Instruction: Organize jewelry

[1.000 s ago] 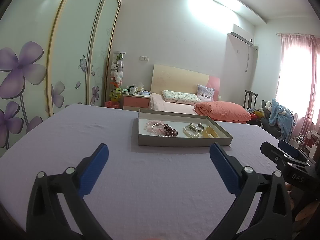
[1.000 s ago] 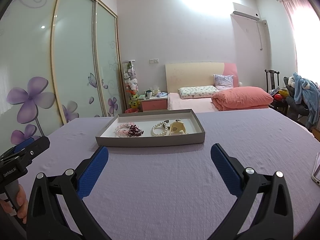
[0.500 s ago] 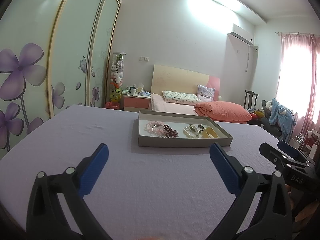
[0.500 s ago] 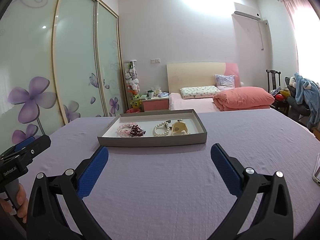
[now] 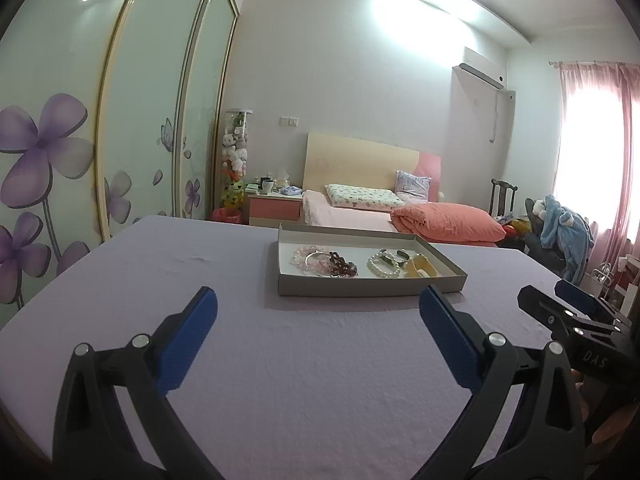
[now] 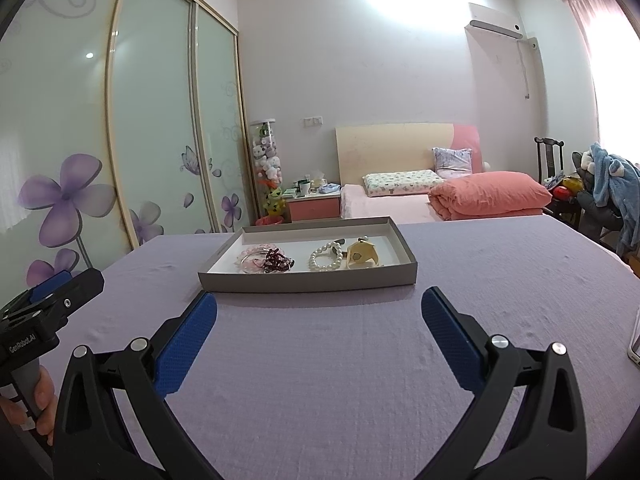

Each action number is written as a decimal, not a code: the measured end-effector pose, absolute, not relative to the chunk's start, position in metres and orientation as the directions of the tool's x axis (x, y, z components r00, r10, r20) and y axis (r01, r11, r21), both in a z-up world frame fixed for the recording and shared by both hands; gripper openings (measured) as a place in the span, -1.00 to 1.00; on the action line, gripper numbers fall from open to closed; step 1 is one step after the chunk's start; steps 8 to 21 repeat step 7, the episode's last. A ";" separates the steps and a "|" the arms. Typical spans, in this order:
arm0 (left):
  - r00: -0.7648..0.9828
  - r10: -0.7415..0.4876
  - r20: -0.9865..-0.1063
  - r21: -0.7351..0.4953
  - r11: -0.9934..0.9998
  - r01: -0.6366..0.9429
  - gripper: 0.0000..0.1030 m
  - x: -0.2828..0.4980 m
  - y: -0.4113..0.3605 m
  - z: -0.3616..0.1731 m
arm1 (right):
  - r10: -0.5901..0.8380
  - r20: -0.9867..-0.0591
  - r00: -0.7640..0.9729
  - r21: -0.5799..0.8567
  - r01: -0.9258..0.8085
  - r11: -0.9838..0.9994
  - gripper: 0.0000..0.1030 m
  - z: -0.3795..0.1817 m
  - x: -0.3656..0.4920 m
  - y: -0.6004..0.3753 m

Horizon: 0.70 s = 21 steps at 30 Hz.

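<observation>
A shallow grey tray (image 5: 372, 291) (image 6: 308, 281) lies on the lilac table ahead of both grippers. It holds a pink bead bracelet (image 5: 305, 255) (image 6: 254, 259), a dark red bead bracelet (image 5: 342, 264) (image 6: 277, 263), a white pearl bracelet (image 5: 383, 267) (image 6: 325, 258) and a cream piece (image 5: 419, 269) (image 6: 361, 256). My left gripper (image 5: 318, 312) is open and empty, short of the tray's near wall. My right gripper (image 6: 319, 310) is open and empty too, close to the tray's near wall. Each gripper shows at the edge of the other's view: right gripper (image 5: 576, 312), left gripper (image 6: 52, 300).
The lilac tablecloth (image 5: 304, 372) covers the table around the tray. A phone edge (image 6: 635, 340) lies at the far right. Behind stand a bed with an orange quilt (image 6: 488, 196), a pink nightstand (image 5: 275, 206), sliding flower doors and a chair with clothes (image 6: 612, 188).
The right gripper has moved forward, so the tray sits nearer and larger in its view. The left gripper has barely shifted. Both stay open.
</observation>
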<state>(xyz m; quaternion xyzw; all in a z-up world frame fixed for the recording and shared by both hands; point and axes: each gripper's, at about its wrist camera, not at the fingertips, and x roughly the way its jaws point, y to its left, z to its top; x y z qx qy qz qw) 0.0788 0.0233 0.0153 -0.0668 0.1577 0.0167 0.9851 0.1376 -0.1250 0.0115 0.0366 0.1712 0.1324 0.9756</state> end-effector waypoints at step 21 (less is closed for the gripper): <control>0.949 0.019 -0.315 -0.129 0.990 -0.063 0.92 0.080 0.028 0.018 | 0.271 -0.325 0.906 0.118 -0.246 0.962 0.97 0.012 0.137 -0.125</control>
